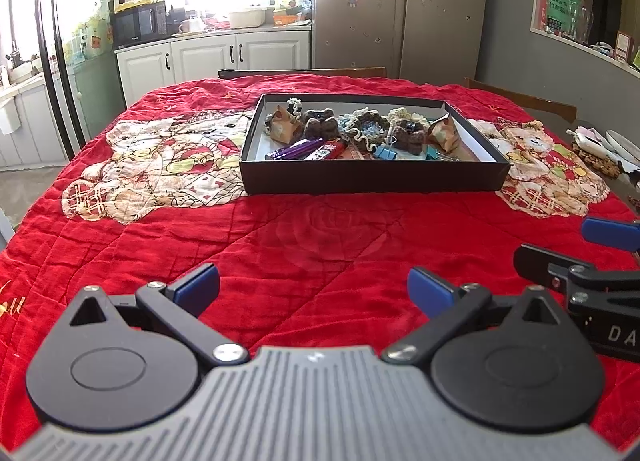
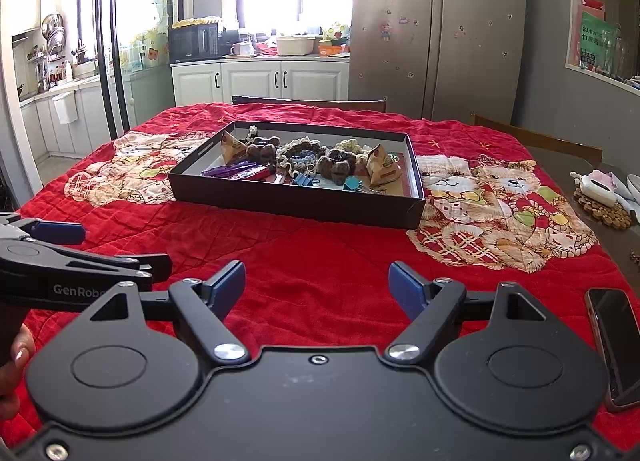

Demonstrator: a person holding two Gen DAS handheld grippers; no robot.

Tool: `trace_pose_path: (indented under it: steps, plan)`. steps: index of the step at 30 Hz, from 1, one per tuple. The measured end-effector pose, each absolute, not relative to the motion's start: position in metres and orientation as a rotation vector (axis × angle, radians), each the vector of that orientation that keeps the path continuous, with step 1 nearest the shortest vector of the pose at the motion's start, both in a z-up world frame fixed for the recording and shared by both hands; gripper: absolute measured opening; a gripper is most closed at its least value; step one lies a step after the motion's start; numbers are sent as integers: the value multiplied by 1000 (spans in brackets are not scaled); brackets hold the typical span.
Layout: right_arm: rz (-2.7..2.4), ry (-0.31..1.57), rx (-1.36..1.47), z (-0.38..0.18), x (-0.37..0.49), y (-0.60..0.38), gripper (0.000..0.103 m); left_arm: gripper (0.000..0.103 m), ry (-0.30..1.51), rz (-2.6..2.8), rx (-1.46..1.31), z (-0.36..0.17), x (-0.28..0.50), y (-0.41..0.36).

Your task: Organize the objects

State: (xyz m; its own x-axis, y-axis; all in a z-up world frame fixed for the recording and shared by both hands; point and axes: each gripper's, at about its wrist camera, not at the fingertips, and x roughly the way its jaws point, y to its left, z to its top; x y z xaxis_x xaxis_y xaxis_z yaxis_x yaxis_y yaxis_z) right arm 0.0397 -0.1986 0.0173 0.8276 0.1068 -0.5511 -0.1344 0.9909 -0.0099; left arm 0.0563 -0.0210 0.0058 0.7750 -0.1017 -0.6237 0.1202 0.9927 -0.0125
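Hovering low over the red quilted cloth (image 1: 304,245) on the bench, the left gripper (image 1: 314,291) has its blue-padded fingers spread wide with nothing between them. The right gripper (image 2: 317,289) is just beside it, also spread wide and holding nothing; in the left wrist view its fingers poke in from the right edge, and in the right wrist view the left one shows at the left edge.

Ahead of both, near the middle of the bench, sits a shallow black box (image 1: 372,179) with low walls and a pale floor. Inside it lie small things packed close together: a purple pen (image 1: 294,150) and a red lighter (image 1: 329,149) side by side at the near left, blue binder clips (image 1: 384,151) near the front middle, brown crocheted pieces (image 1: 320,123) and cream-and-blue crocheted rings (image 1: 362,125) across the middle, and two tan paper packets (image 1: 284,125), one toward each end. From the right wrist view the same box (image 2: 296,197) lies ahead and slightly left.

The cloth carries printed teddy bears on either side of the box. A dark phone (image 2: 614,345) lies flat on the cloth at the right edge, close to the right gripper. Beyond the cloth's right border, a white object rests on a brown mat (image 2: 602,209). Behind the bench stand white cabinets (image 2: 260,81), a microwave (image 2: 194,43) and a tall grey fridge (image 2: 438,29).
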Motion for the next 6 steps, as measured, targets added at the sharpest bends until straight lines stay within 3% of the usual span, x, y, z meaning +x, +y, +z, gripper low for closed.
trace_pose_path:
  steps: [6]
  plan:
    - [132, 586, -47, 15, 39, -198, 78, 103, 687, -158, -2, 2, 58, -19]
